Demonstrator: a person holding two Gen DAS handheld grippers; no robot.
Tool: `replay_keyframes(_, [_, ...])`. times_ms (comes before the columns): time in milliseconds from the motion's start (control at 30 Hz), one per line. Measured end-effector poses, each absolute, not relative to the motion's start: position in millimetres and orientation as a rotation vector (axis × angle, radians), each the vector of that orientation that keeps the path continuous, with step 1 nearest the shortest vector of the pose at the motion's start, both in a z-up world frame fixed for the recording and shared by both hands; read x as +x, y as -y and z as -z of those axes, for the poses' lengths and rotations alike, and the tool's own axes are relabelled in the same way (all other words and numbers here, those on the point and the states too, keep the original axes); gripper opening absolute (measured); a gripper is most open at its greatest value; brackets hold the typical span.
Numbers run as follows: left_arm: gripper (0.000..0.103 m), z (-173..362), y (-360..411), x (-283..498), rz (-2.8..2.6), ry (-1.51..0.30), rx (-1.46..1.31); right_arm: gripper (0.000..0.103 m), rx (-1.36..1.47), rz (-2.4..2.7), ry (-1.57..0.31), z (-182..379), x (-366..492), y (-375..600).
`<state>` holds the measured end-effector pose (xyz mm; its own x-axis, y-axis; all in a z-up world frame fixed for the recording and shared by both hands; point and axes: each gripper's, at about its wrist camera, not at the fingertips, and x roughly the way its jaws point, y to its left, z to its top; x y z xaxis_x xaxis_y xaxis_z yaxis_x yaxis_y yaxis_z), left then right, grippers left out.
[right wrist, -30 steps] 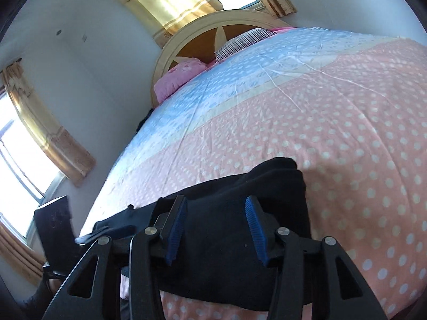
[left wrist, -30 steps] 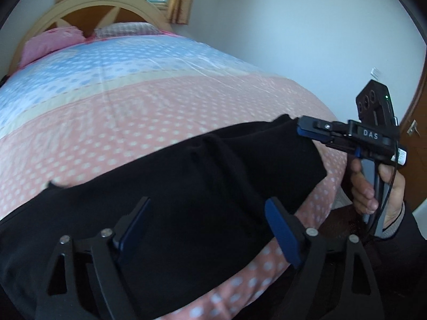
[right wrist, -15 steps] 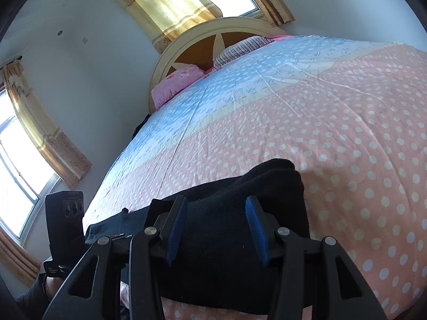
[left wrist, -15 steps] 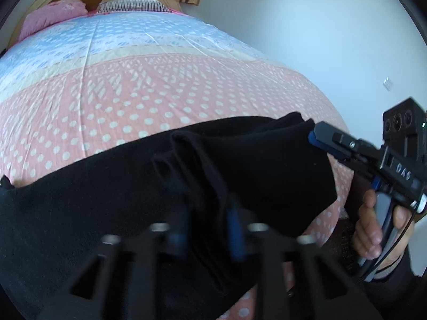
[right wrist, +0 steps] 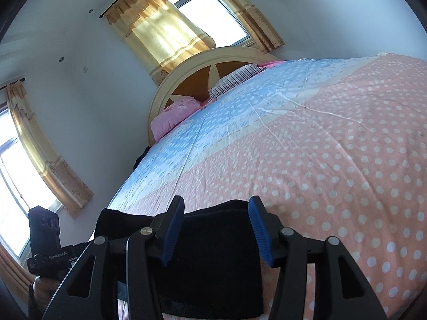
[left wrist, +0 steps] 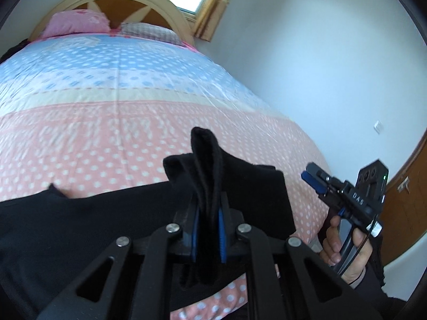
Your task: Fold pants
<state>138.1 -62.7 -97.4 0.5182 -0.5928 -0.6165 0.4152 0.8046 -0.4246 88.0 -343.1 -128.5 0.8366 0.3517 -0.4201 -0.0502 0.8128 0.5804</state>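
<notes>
Black pants (left wrist: 80, 229) lie along the near edge of the bed. My left gripper (left wrist: 207, 236) is shut on a bunched fold of the pants, which stands up above its blue pads (left wrist: 222, 236). My right gripper (right wrist: 217, 230) is open and empty, with the end of the pants (right wrist: 210, 266) below and between its fingers. It also shows in the left wrist view (left wrist: 315, 180), off the right end of the pants, apart from the cloth.
The bed has a pink and blue dotted quilt (left wrist: 112, 112), pillows (left wrist: 77, 24) and a rounded headboard (right wrist: 213, 64) at the far end. A white wall (left wrist: 320, 53) and a wooden door (left wrist: 408, 200) stand to the right. Curtained windows (right wrist: 186, 18) are behind the bed.
My left gripper went from open to shut on a fold of the pants and has lifted it. My right gripper stayed open and drew back a little from the pants' end.
</notes>
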Motion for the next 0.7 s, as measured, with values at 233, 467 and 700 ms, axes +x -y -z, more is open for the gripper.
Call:
replay_keyframes(233, [0.012,122.9,28.4,145.1,0.528,-0.897,-0.315,0.052,0.600,-0.225,-0.573,136.8,89.6,342.6])
replay_keyframes(467, [0.012,147.6,8.9,143.6,0.491,-0.941,-0.364,0.052,0.534,-0.376,-0.586,132.7,89.5,316.0])
replay_keyframes(700, [0.012,148.7,5.8,138.8,0.480,-0.932,-0.322,0.052,0.402,-0.429,-0.857,173.3,111.6,273.5])
